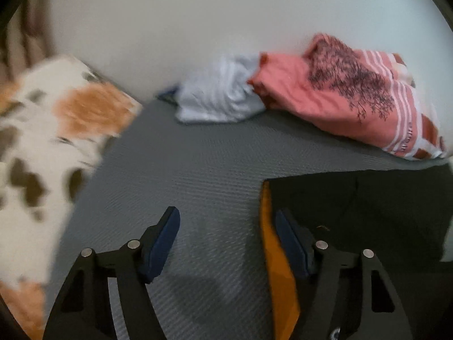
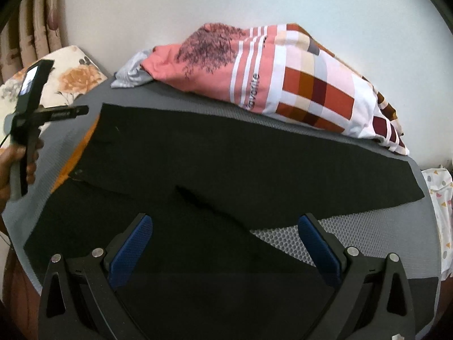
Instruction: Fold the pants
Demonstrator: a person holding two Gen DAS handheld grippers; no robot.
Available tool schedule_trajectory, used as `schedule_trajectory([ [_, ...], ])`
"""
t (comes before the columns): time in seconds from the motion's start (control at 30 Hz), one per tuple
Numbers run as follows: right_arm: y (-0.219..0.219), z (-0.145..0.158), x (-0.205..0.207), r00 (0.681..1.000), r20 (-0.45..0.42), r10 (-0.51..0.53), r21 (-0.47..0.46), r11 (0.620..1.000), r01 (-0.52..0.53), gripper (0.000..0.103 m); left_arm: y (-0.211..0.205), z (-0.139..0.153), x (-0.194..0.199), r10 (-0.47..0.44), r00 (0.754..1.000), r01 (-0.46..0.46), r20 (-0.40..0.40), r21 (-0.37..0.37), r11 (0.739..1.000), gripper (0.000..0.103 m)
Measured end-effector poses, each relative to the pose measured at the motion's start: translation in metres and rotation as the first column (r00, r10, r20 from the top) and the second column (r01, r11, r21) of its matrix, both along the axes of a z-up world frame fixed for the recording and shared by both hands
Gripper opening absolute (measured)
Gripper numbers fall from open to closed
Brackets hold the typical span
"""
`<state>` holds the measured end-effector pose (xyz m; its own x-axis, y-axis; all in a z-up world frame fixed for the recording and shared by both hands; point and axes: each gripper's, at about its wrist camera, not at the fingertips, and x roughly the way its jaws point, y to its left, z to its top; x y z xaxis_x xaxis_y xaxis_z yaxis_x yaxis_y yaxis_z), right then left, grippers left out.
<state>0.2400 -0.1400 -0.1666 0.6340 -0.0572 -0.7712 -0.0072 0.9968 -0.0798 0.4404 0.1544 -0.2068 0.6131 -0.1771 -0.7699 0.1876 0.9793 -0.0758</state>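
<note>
**A:** So where are the long black fabric pants [image 2: 226,153] right now?

**B:** Spread flat on the grey textured mat [image 1: 181,170], long axis running left to right, parallel to the pink-and-checked bedding bundle [image 2: 283,79] behind them. One leg sits closer to that bundle; the other angles away from it toward the person, splitting off around the middle.

**A:** And the grippers?

**B:** Right gripper [image 2: 226,243] hovers over the pants, blue pads spread wide, nothing between them but cloth lying underneath. Left gripper [image 1: 226,240] is at the pants' left end, jaws partly apart, not pinching anything. Its right finger [image 1: 291,243] sits over the orange strip [image 1: 271,243] along that edge, so the cloth lies just to the right of its gap.

**A:** Which one's closer to a grab?

**B:** I'd guess the left for the waist end, since it's right at that edge. It'd have to shift toward the pants a bit, I think.
</note>
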Motion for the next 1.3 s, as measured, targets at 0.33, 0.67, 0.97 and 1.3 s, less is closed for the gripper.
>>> schedule_trajectory([
  [0.33,-0.018,-0.028,0.004,0.997,-0.060,-0.045,-0.017,0.999,0.044,0.102,-0.028,-0.030,0.052,-0.180,0.974,0.158,-0.141,-0.149,0.976,0.071],
  [0.67,-0.058,-0.029,0.019,0.993,-0.106,-0.056,0.205,0.976,0.076,0.101,-0.045,0.009,0.012,-0.115,0.993,0.114,0.002,-0.150,0.982,0.009],
  [0.97,-0.150,-0.009,0.068,0.979,-0.152,-0.137,0.671,0.713,0.204,0.092,-0.043,0.093,-0.136,-0.158,0.938,0.221,0.309,-0.182,0.958,0.009],
  [1.3,-0.209,-0.038,0.123,0.934,-0.313,-0.172,0.812,0.461,0.357,0.075,-0.043,0.090,-0.256,-0.164,0.936,0.237,0.312,-0.211,0.948,0.010],
])
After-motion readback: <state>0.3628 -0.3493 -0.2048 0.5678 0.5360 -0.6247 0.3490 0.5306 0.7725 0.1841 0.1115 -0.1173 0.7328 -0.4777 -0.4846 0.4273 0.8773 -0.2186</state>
